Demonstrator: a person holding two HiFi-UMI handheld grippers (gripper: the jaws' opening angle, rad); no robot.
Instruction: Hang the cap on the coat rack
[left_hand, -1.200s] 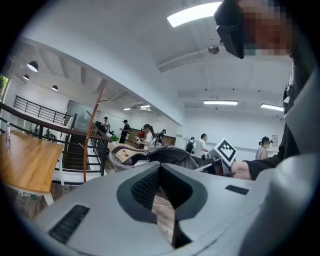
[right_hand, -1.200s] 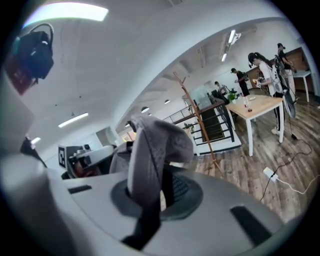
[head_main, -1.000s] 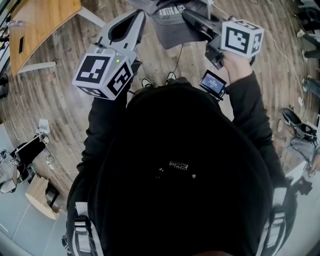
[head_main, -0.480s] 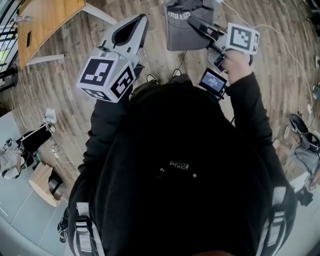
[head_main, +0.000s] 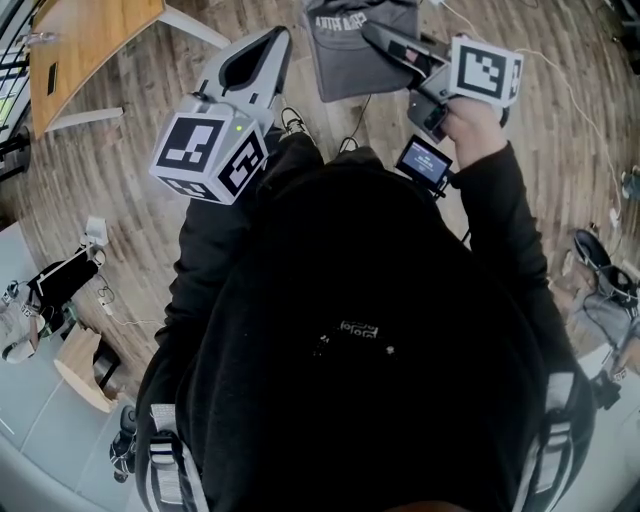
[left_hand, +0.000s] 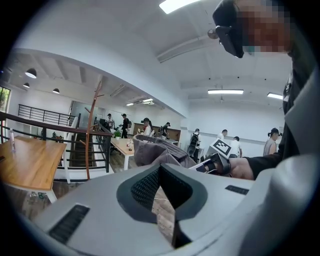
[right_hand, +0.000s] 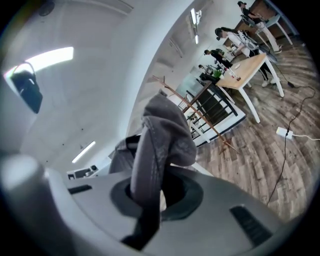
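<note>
wood floor (head_main: 110, 190) | coat rack (left_hand: 88, 145), wooden table (head_main: 90, 40) stand | cable (right_hand: 285, 150) lies

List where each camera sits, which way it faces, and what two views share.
Head view: on head, facing steeply down; torso, arms, left tongs, right tongs gripping cap.
Left gripper view: along shut, empty jaws towards coat rack; right hand shows.
Right gripper view: along jaws clamping cap.
Shared: gripper views both show cap and coat rack.
</note>
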